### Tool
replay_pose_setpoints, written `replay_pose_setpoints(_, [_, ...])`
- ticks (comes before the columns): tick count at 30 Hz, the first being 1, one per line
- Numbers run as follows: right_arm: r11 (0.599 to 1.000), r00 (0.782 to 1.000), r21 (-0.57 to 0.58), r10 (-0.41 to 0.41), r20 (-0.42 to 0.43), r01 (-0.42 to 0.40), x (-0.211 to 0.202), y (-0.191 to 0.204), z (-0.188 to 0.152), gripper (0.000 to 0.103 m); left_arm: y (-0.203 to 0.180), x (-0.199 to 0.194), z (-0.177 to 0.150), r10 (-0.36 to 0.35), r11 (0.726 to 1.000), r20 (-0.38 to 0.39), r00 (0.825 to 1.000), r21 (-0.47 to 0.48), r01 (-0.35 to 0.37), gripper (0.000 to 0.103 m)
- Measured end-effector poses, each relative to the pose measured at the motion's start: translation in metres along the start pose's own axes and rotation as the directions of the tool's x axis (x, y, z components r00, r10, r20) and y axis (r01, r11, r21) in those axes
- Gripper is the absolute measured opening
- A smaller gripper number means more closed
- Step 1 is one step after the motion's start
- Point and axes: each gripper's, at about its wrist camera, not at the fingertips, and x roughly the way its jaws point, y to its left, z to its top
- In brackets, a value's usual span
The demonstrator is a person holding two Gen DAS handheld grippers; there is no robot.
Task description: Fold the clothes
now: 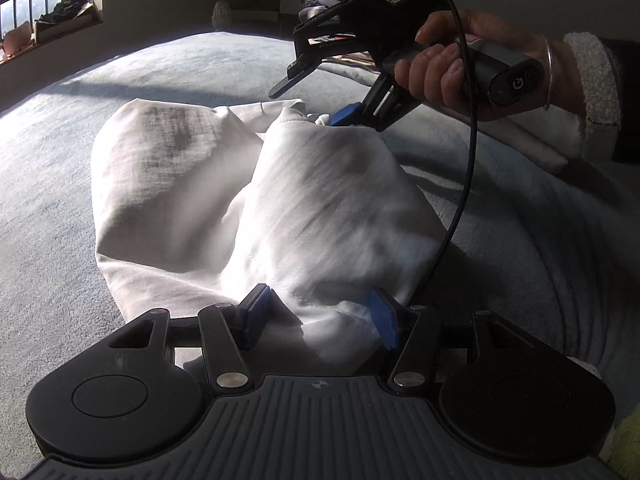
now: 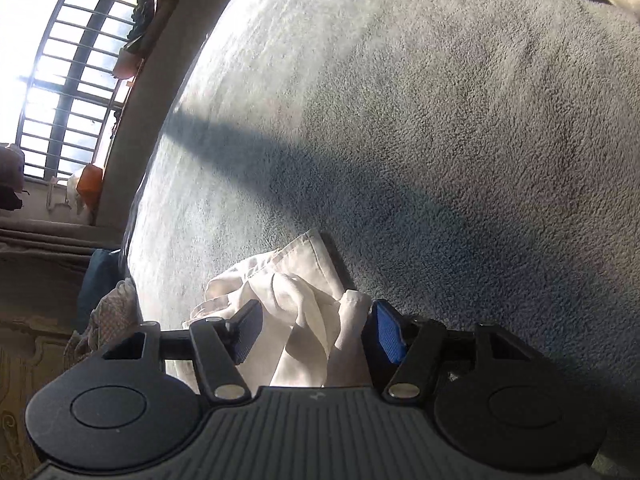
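Observation:
A white garment lies crumpled on a grey-blue fleece blanket. In the left wrist view its near end rises in a bunch between the blue pads of my left gripper, which is shut on it. At the far end a hand holds my right gripper. Its jaws stand apart, with the lower blue pad at the garment's hem and the upper finger free above it. In the right wrist view the garment fills the gap of the right gripper, and a fold touches the right-hand pad.
The blanket spreads wide around the garment. A black cable hangs from the right gripper across the cloth's right side. Other pale cloth lies under the hand. A barred window and cluttered sill are to the left.

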Motion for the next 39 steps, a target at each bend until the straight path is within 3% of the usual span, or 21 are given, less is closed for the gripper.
replay_pose_setpoints(2, [0.996, 0.999, -0.066, -0.051, 0.003, 0.051, 0.006, 0.012, -0.002, 0.049, -0.002, 0.001, -0.002, -0.006, 1.0, 0.0, 1.0, 0.007, 0.006, 0.055])
replay_pose_setpoints(3, [0.993, 0.998, -0.093, -0.067, 0.011, 0.068, 0.008, 0.016, -0.002, 0.037, -0.002, 0.002, -0.003, -0.008, 1.0, 0.001, 1.0, 0.009, 0.008, 0.055])
replay_pose_setpoints(4, [0.989, 0.996, -0.124, -0.084, 0.026, 0.087, 0.009, 0.02, -0.003, 0.016, -0.003, 0.002, -0.004, -0.009, 1.0, 0.004, 1.0, 0.013, 0.009, 0.055])
replay_pose_setpoints(7, [0.967, 0.991, -0.232, -0.083, 0.101, 0.104, 0.002, 0.04, -0.007, 0.003, -0.004, 0.003, -0.006, -0.016, 1.0, 0.011, 1.0, 0.017, 0.016, 0.055])
replay_pose_setpoints(10, [0.922, 0.987, -0.387, 0.063, 0.146, -0.002, -0.011, 0.064, -0.013, 0.003, -0.004, 0.004, -0.006, -0.022, 1.0, 0.018, 1.0, 0.019, 0.021, 0.055])
replay_pose_setpoints(12, [0.865, 0.976, -0.499, 0.15, 0.158, -0.052, -0.015, 0.078, -0.013, 0.003, -0.006, 0.003, -0.006, -0.023, 0.999, 0.025, 0.999, 0.026, 0.023, 0.055])
replay_pose_setpoints(14, [0.816, 0.974, -0.573, 0.183, 0.135, -0.074, -0.007, 0.08, -0.01, 0.003, -0.007, 0.005, -0.006, -0.022, 0.999, 0.023, 0.999, 0.031, 0.021, 0.055])
replay_pose_setpoints(16, [0.827, 0.984, -0.561, 0.121, 0.127, -0.03, 0.011, 0.068, 0.002, 0.003, -0.007, 0.007, -0.006, -0.02, 0.999, 0.021, 1.0, 0.036, 0.02, 0.056])
replay_pose_setpoints(18, [0.852, 0.989, -0.521, 0.11, 0.097, -0.044, 0.026, 0.047, 0.013, 0.003, -0.01, 0.008, -0.006, -0.016, 0.999, 0.021, 1.0, 0.043, 0.015, 0.056])
replay_pose_setpoints(23, [0.91, 0.987, -0.399, 0.147, 0.06, -0.111, 0.035, 0.016, 0.025, 0.006, -0.015, 0.009, -0.005, -0.008, 0.999, 0.017, 1.0, 0.045, 0.007, 0.056])
replay_pose_setpoints(26, [0.944, 0.989, -0.309, 0.137, 0.048, -0.116, 0.039, 0.001, 0.033, 0.014, -0.019, 0.008, -0.005, -0.005, 0.999, 0.014, 1.0, 0.036, 0.005, 0.057])
replay_pose_setpoints(27, [0.951, 0.988, -0.289, 0.137, 0.068, -0.112, 0.031, -0.001, 0.033, 0.021, -0.019, 0.007, -0.005, -0.005, 0.999, 0.013, 1.0, 0.032, 0.005, 0.057])
replay_pose_setpoints(28, [0.957, 0.986, -0.271, 0.137, 0.091, -0.108, 0.023, -0.003, 0.032, 0.034, -0.019, 0.006, -0.005, -0.005, 1.0, 0.014, 1.0, 0.029, 0.004, 0.057])
replay_pose_setpoints(29, [0.959, 0.985, -0.266, 0.131, 0.111, -0.097, 0.014, -0.004, 0.031, 0.039, -0.019, 0.005, -0.005, -0.005, 1.0, 0.016, 1.0, 0.026, 0.004, 0.057])
replay_pose_setpoints(31, [0.954, 0.983, -0.282, 0.139, 0.122, -0.1, -0.01, -0.004, 0.024, 0.04, -0.02, 0.004, -0.005, -0.003, 1.0, 0.019, 1.0, 0.017, 0.003, 0.057])
replay_pose_setpoints(35, [0.931, 0.988, -0.341, 0.151, 0.032, -0.131, -0.047, 0.0, -0.009, 0.043, -0.024, 0.003, -0.003, -0.001, 1.0, 0.033, 0.999, 0.014, 0.001, 0.057])
replay_pose_setpoints(37, [0.918, 0.988, -0.368, 0.154, -0.014, -0.148, -0.066, 0.002, -0.026, 0.053, -0.026, 0.003, -0.002, 0.002, 1.0, 0.038, 0.999, 0.017, -0.002, 0.057])
replay_pose_setpoints(39, [0.9, 0.989, -0.411, 0.141, -0.037, -0.144, -0.079, 0.003, -0.052, 0.053, -0.025, 0.002, -0.002, 0.005, 1.0, 0.042, 0.999, 0.02, -0.006, 0.057])
